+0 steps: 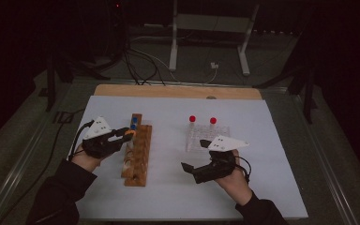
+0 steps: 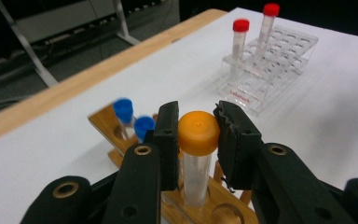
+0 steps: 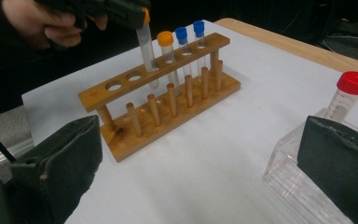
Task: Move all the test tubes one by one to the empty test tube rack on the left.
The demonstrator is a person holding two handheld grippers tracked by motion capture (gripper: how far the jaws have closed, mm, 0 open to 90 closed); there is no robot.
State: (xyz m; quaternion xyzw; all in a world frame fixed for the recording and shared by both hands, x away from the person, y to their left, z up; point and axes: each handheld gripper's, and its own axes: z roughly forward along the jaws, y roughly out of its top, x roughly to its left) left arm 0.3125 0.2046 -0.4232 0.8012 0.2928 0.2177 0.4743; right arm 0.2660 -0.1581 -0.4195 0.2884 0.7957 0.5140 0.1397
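Note:
My left gripper (image 2: 198,116) is shut on the orange cap of a clear test tube (image 2: 196,175), whose lower part stands in a hole of the wooden rack (image 2: 214,207). In the high view the left gripper (image 1: 125,134) is over the wooden rack (image 1: 138,161). The right gripper view shows the held tube (image 3: 145,46) passing through the top bar of the wooden rack (image 3: 135,81), beside another orange-capped tube (image 3: 165,39) and two blue-capped tubes (image 3: 189,31). My right gripper (image 3: 200,135) stands wide open with nothing between its pads; in the high view the right gripper (image 1: 194,153) is in front of the clear rack (image 1: 206,136).
The clear plastic rack (image 2: 270,81) holds two red-capped tubes (image 2: 240,28), right of the wooden rack. Everything sits on a white sheet (image 1: 262,154) over a wooden tabletop (image 1: 178,91). Cables and a stand's legs lie on the floor beyond.

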